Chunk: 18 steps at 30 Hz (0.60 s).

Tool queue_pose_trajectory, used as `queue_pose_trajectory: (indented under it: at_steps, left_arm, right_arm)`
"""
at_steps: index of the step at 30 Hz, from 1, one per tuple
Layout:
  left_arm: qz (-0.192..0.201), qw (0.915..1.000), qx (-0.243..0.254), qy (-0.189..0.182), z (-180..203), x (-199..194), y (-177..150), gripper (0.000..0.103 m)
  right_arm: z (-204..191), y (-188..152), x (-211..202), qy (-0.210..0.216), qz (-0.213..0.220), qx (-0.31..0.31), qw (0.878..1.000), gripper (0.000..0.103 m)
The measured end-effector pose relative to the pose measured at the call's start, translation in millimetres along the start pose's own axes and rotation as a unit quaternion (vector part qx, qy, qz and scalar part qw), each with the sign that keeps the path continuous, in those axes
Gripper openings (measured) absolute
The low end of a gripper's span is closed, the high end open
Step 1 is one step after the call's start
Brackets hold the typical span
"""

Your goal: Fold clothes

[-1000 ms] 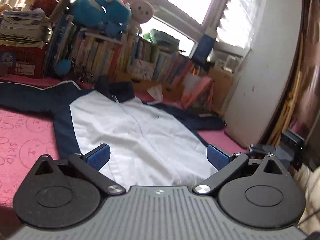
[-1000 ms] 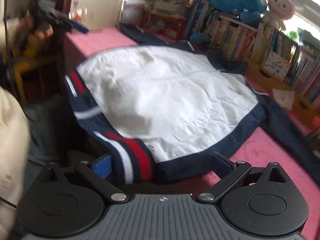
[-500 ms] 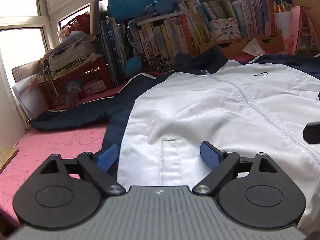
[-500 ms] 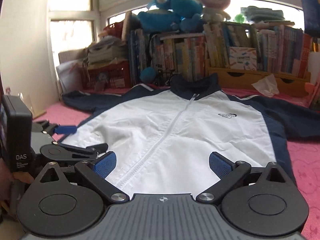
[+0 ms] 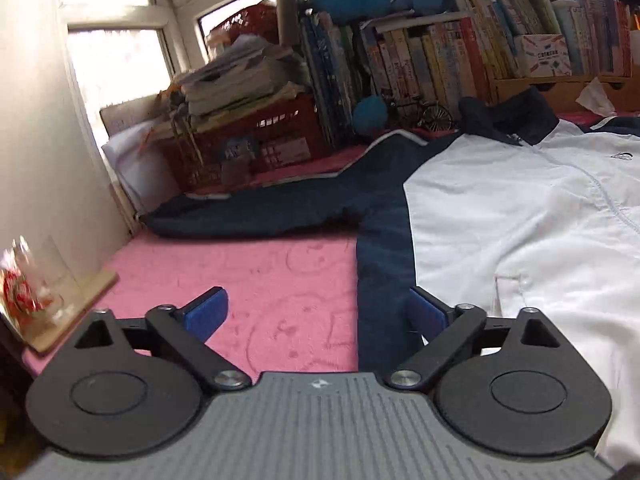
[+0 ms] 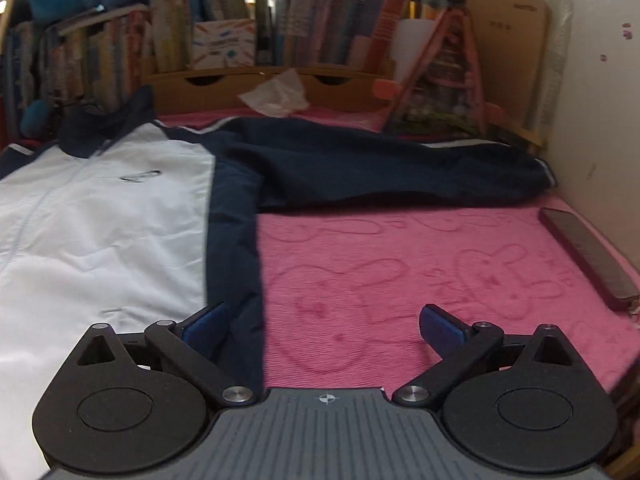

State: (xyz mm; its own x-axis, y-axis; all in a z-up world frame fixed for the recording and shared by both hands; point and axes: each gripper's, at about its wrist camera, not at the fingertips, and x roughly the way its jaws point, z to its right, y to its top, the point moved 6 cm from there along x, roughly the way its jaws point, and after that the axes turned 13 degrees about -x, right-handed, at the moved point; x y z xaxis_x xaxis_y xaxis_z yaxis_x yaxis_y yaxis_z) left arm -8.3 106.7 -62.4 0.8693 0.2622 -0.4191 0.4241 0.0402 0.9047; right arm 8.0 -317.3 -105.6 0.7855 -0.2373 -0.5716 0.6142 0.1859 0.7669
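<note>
A white zip jacket (image 5: 520,216) with navy side panels and navy sleeves lies face up on a pink blanket (image 5: 256,276). My left gripper (image 5: 316,312) hovers low over its left side seam; the jaws stand wide and are closing, with the navy panel edge and bare blanket between the blue pads, nothing pinched. One navy sleeve (image 5: 256,208) stretches away to the left. My right gripper (image 6: 324,324) sits over the other side of the jacket (image 6: 100,220), jaws wide and closing, straddling the navy panel's edge without pressing it. The other sleeve (image 6: 380,168) reaches right.
Rows of books (image 5: 460,44), a red crate (image 5: 256,136) with papers and plush toys line the far edge. A glass (image 5: 28,284) on a wooden board stands at the left edge. A dark flat bar (image 6: 588,256) lies near the right wall, and crumpled tissue (image 6: 280,92) behind.
Both grippers swung apart from the jacket's middle: the left view turned to the left sleeve and side panel, the right view to the right sleeve. Both pairs of jaws narrowed slightly.
</note>
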Motion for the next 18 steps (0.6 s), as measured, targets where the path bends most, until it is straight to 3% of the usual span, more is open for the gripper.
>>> queue_pose_trajectory:
  at_steps: [1, 2, 4, 6, 8, 9, 12, 14, 16, 18]
  left_arm:
    - [0.012, 0.9994, 0.007, -0.030, 10, -4, 12, 0.086]
    - [0.019, 0.9977, 0.010, -0.064, 21, -7, 23, 0.086]
    - [-0.012, 0.9895, 0.001, -0.144, 55, 4, 33, 0.082]
    - [-0.047, 0.9769, 0.002, -0.208, 90, 21, 35, 0.057]
    - [-0.080, 0.9738, 0.032, -0.211, 118, 57, 29, 0.040]
    - [-0.090, 0.9736, 0.028, -0.208, 124, 78, 29, 0.037]
    - [-0.107, 0.9761, 0.025, -0.187, 136, 137, 36, 0.037]
    - [-0.105, 0.9816, 0.032, -0.157, 136, 170, 51, 0.037]
    - [-0.086, 0.9905, 0.046, -0.096, 136, 206, 65, 0.038]
    - [-0.084, 0.9933, 0.045, -0.065, 131, 234, 77, 0.039]
  right_arm:
    - [6, 5, -2, -0.010, 0.001, -0.004, 1.000, 0.089]
    - [-2, 16, -5, 0.019, 0.011, -0.007, 1.000, 0.089]
    - [-24, 41, -12, 0.094, 0.036, -0.013, 0.995, 0.080]
    - [-58, 60, 0, 0.158, 0.029, -0.028, 0.987, 0.066]
    - [-89, 76, 17, 0.207, 0.019, -0.041, 0.977, 0.053]
    - [-101, 82, 30, 0.221, 0.015, -0.045, 0.974, 0.047]
    - [-137, 102, 67, 0.264, 0.000, -0.057, 0.963, 0.042]
    - [-152, 121, 92, 0.255, 0.014, -0.074, 0.964, 0.041]
    - [-163, 141, 118, 0.235, 0.027, -0.090, 0.968, 0.041]
    - [-168, 162, 147, 0.207, 0.035, -0.099, 0.973, 0.043]
